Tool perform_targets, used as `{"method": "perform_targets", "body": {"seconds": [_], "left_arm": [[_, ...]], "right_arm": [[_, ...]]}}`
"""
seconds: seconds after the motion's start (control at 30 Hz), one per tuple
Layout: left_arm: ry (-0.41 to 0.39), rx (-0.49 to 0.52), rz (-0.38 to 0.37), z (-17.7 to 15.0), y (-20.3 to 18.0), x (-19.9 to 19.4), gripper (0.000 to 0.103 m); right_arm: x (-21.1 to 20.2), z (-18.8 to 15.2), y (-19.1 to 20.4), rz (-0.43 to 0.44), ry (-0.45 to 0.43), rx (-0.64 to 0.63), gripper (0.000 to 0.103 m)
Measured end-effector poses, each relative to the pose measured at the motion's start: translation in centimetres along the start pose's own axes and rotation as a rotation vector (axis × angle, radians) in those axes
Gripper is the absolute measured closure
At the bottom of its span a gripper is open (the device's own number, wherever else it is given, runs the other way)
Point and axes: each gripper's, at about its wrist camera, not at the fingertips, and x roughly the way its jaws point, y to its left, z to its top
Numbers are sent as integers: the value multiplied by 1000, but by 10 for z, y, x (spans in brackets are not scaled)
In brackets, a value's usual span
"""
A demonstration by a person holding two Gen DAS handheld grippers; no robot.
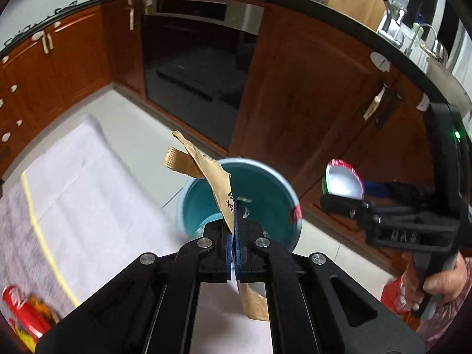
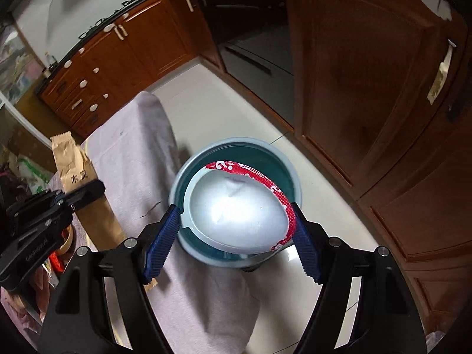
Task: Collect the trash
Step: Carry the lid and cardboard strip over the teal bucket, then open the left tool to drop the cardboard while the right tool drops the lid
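Note:
My left gripper (image 1: 235, 237) is shut on a brown paper wrapper (image 1: 217, 178) and holds it above the teal bin (image 1: 206, 197) on the floor. In the right wrist view the wrapper (image 2: 77, 174) and the left gripper (image 2: 84, 194) are at the left, over the table edge. My right gripper (image 2: 236, 224) is shut on a white foil lid with a red rim (image 2: 239, 209), pinched across its width above the bin (image 2: 236, 147). In the left wrist view the lid (image 1: 343, 181) and the right gripper (image 1: 342, 193) are to the right of the bin.
A table under a white cloth (image 1: 73, 183) lies left of the bin, with a red snack packet (image 1: 23, 312) at its near corner. Brown kitchen cabinets (image 1: 295, 88) and a dark oven (image 1: 194, 59) stand behind the bin. The floor (image 2: 324, 236) is pale tile.

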Motion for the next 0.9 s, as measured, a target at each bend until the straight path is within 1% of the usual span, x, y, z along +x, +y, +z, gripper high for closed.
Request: {"method": "perform_targets", "body": {"seconds": [0.17,0.43,0.47,0.5,0.53,0.57,0.63,0.73,0.9], "left_arm": [[31,23,-6,16,-7,41,101],[125,7,-17,12,1,95,99],[139,9,-17,11,2,99,94],[153,12,-16,10,2,103,87],[168,16,-3,8,2,107,60],[165,18,15,7,2,108,44],[136,31,46,5,2,106,43],[151,28,45,0,5,102,40],[145,15,48,-9,12,88,32]], "right_arm": [[19,13,-15,-9,13,26,33],[40,24,-19,-14,37,28,33],[42,25,-19,-15,40,27,33],[45,26,-18,-17,43,25,33],[46,27,-18,-18,45,24,33],[47,27,-17,-18,46,24,33],[49,28,-16,-19,46,23,33],[50,30,-13,-16,48,18,32],[54,28,-3,-10,67,-4,32]]}}
